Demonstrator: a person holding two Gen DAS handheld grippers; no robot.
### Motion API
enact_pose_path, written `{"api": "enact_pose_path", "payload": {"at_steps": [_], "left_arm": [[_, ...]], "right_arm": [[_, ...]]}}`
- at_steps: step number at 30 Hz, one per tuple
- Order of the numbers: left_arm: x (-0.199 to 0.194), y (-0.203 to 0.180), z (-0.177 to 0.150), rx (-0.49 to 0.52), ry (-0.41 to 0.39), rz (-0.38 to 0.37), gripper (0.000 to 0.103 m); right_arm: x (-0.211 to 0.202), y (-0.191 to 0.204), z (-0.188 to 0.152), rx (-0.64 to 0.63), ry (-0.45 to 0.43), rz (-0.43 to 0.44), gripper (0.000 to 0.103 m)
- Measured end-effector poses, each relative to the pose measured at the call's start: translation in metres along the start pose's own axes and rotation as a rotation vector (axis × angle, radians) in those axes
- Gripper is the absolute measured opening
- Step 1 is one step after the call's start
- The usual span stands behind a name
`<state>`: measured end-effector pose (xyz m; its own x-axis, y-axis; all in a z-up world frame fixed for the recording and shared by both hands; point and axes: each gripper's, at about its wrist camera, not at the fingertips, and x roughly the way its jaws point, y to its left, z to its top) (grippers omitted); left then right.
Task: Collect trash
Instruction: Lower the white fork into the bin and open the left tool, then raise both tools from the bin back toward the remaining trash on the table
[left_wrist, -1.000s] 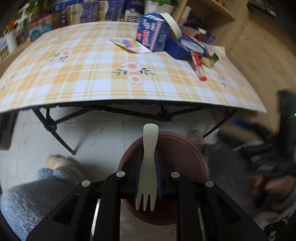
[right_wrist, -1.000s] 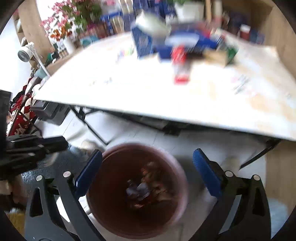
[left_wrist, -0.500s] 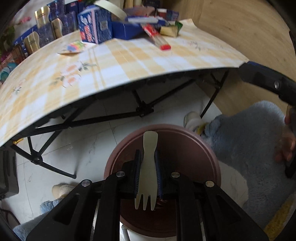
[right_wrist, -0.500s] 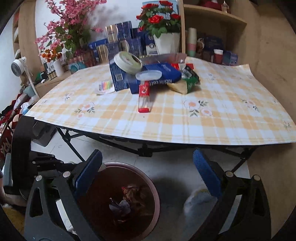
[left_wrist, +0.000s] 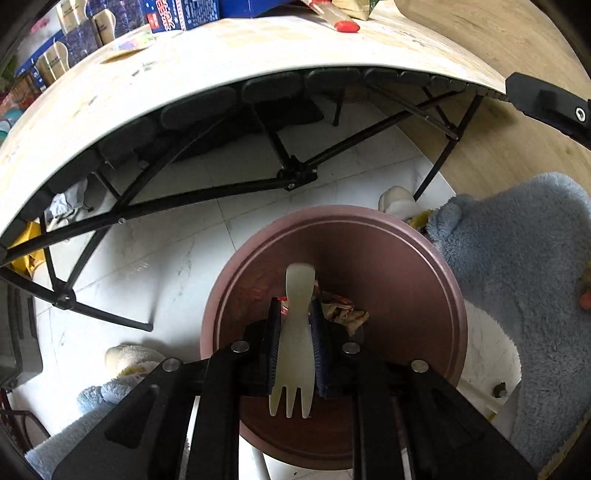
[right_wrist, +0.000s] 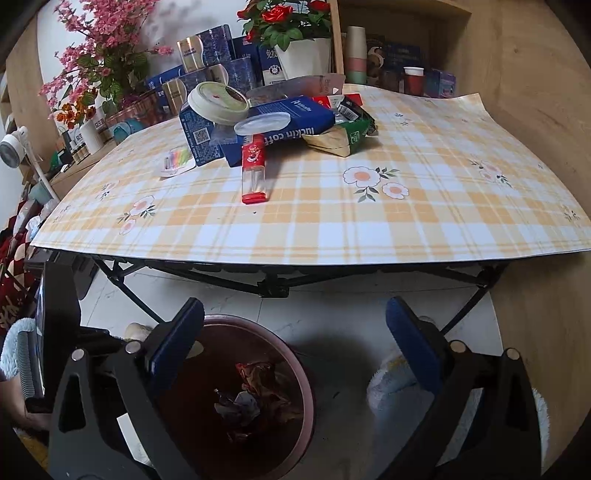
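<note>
My left gripper (left_wrist: 293, 314) is shut on a pale plastic fork (left_wrist: 293, 354), tines toward the camera, and holds it right above the round brown trash bin (left_wrist: 424, 258) on the floor. Crumpled wrappers (left_wrist: 341, 308) lie in the bin. My right gripper (right_wrist: 295, 332) is open and empty, above the floor between the bin (right_wrist: 299, 373) and the table edge. On the checked table (right_wrist: 332, 229) lies a pile of trash: a red-capped tube (right_wrist: 253, 173), blue cartons (right_wrist: 284, 123), a round lid (right_wrist: 218, 101), a green and gold pouch (right_wrist: 338, 136).
The folding table's black legs (left_wrist: 288, 173) stand just behind the bin. Slippers and blue fluffy fabric (left_wrist: 517, 277) lie beside the bin. Flower pots (right_wrist: 303, 55) and boxes line the shelf behind the table. A coloured wrapper (right_wrist: 177, 162) lies on the table's left part.
My left gripper has dropped lower and closer over the bin with the fork still held. My right gripper has pulled back and steadied, facing the table.
</note>
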<state>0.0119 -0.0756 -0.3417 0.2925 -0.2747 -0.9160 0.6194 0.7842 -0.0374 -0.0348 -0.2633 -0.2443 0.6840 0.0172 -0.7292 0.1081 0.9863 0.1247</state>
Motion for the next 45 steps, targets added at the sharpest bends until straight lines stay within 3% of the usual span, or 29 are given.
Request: {"api": "enact_pose_path", "payload": {"at_steps": [5,12,15,17,23,35,41,45], "left_arm": [[-0.011,0.001,0.003,-0.014,-0.054,0.013,0.048],[-0.043,0.018,0.008,-0.103,-0.222,0.079,0.066],[-0.053,0.026,0.009,-0.140,-0.272,0.079,0.080],[-0.060,0.030,0.009,-0.160,-0.313,0.080,0.096],[-0.074,0.034,0.010,-0.179,-0.391,0.068,0.097],[-0.091,0.054,0.009,-0.254,-0.489,0.116,0.097],[-0.106,0.068,0.011,-0.282,-0.536,0.187,0.097],[-0.122,0.085,0.014,-0.327,-0.568,0.254,0.097]], "right_arm": [[-0.001,0.003,0.000,-0.013,0.000,-0.001,0.097],[0.000,0.000,0.001,0.000,0.005,0.014,0.097],[0.000,0.001,0.001,0.001,0.006,0.019,0.097],[0.001,0.002,0.001,-0.001,0.009,0.021,0.097],[0.002,0.003,0.002,-0.002,0.011,0.030,0.097],[0.003,-0.009,0.013,0.085,0.005,0.146,0.097],[0.003,-0.003,0.046,0.112,-0.021,0.217,0.097],[0.010,0.003,0.089,0.139,-0.050,0.288,0.097]]}}
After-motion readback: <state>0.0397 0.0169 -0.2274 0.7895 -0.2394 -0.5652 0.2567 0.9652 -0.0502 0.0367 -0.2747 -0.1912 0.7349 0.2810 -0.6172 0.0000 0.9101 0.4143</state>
